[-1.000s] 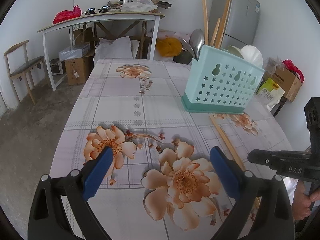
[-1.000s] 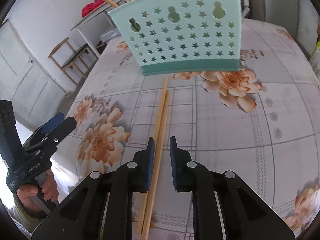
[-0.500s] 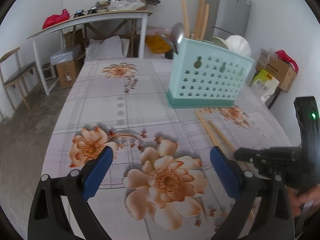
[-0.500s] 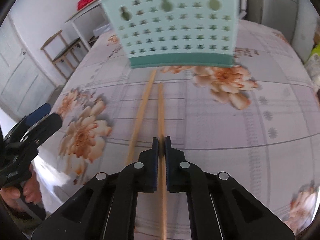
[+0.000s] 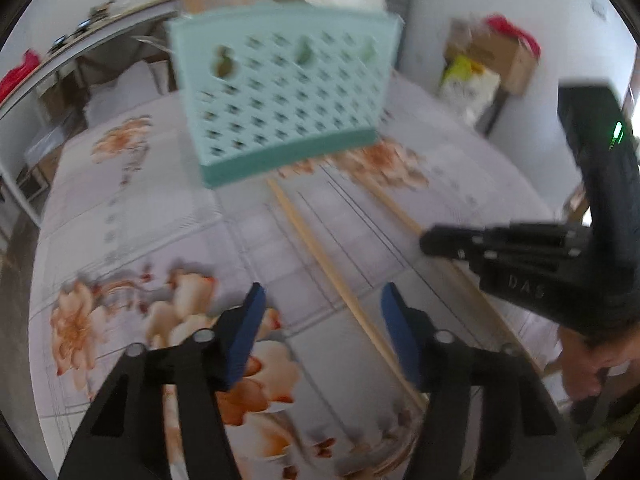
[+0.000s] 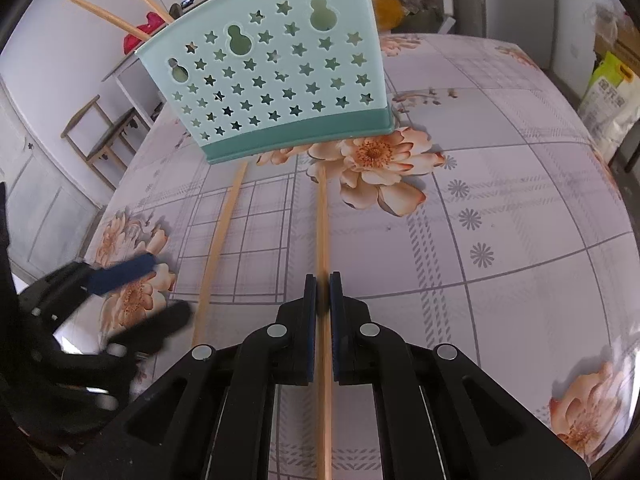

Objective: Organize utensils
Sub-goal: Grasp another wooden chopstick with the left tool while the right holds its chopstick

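A mint utensil holder [image 6: 276,88] with star holes stands on the floral tablecloth; it also shows in the left wrist view [image 5: 284,92], blurred. Two wooden chopsticks lie in front of it. My right gripper [image 6: 322,280] is shut on one chopstick [image 6: 321,220], which points at the holder. The other chopstick [image 6: 220,232] lies to its left. My left gripper [image 5: 320,300] is open and straddles that chopstick [image 5: 320,256] just above the table. Each gripper shows in the other's view: the left one [image 6: 136,280], the right one [image 5: 428,240]. More chopsticks and spoons stand in the holder.
The floral tablecloth [image 6: 500,200] covers the table. A wooden chair [image 6: 100,136] and a side table stand beyond the far left. Bags and a cardboard box [image 5: 504,60] sit on the floor to the right, near a fridge.
My right gripper closed on one chopstick and swung it apart from the other. My left gripper moved right and forward over the second chopstick, its jaws narrower than before.
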Motion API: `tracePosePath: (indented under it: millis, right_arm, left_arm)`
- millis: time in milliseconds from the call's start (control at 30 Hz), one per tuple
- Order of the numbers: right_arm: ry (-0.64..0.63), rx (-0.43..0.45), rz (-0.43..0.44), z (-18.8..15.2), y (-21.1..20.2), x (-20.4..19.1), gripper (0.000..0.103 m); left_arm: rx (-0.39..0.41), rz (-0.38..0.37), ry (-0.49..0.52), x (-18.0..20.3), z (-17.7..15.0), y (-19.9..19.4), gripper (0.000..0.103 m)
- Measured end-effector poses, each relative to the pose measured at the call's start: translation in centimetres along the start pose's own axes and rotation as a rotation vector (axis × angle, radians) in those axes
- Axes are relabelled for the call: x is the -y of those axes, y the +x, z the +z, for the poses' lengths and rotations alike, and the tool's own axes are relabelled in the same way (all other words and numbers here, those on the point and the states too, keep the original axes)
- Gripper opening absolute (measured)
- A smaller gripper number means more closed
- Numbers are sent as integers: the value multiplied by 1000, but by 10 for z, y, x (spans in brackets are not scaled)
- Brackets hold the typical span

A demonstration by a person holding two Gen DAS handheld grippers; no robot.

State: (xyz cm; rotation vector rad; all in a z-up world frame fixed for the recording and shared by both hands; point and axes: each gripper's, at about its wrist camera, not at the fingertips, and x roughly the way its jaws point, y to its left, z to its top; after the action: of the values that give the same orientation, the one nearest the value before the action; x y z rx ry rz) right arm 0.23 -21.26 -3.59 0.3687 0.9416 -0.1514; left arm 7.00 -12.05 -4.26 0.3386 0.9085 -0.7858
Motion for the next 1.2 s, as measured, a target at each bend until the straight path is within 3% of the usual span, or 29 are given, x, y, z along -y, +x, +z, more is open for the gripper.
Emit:
tracePosePath:
  millis: [133, 233, 367, 733, 833, 900, 1200]
  right_arm:
    - [12, 5, 18, -1, 0, 3, 5]
    - [17, 7, 30, -1, 1, 4, 4]
    - [28, 6, 59, -3, -2, 9, 4]
    - [52, -43, 81, -19, -21, 34, 4]
    - [36, -54, 94, -19, -23, 34, 9]
    - [22, -50, 93, -17, -21, 29, 15]
    - [-11, -13, 47, -1, -7, 16, 18]
  left_arm:
    - [-43, 25, 19, 9, 0, 13, 36]
    - [-48, 52, 1, 6, -1, 13, 15]
    - [-61, 59, -51, -6, -5, 8, 6]
    - [-140, 81, -160, -36, -46, -33, 6]
    - [-145, 85, -158, -38, -44, -34, 11]
    - [-141, 94, -150, -38, -39, -30, 21]
    - [-101, 150, -101, -40, -9, 0, 22]
